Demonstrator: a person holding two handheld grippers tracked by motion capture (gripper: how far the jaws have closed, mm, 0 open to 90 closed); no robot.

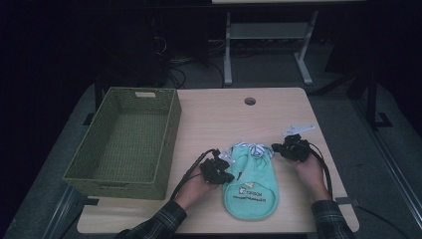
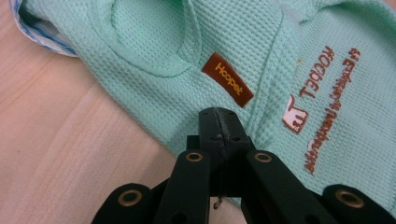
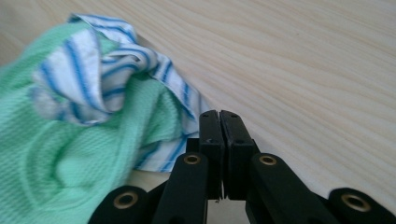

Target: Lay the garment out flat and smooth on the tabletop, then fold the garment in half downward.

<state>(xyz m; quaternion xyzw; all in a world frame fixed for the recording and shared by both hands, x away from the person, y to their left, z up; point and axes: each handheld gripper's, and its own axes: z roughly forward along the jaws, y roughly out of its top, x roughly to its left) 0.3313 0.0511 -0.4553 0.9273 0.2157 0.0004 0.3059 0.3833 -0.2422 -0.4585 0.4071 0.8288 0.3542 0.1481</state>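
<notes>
Dim room, pale wooden table (image 1: pixel 278 114) at centre.
Light wood grain with a round cable hole (image 1: pixel 250 101) near the far edge; dark grey floor (image 1: pixel 343 124) all around. Beyond the table, the white metal legs of a second desk (image 1: pixel 266 45), with tangled black cables (image 1: pixel 174 64) on the floor beside them. Far background lost in near darkness; light falling mainly on the tabletop.

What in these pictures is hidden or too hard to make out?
- High view: the print on the green garment is too small to read.
- Left gripper view: the shut left gripper covers the cloth at its tips, so a pinch cannot be told; the brown lettering is cut off at the edge.
- Right gripper view: the shut right gripper hides the striped hem behind it; the green cloth is blurred.
- High view: the basket near wall hides part of its floor.
</notes>
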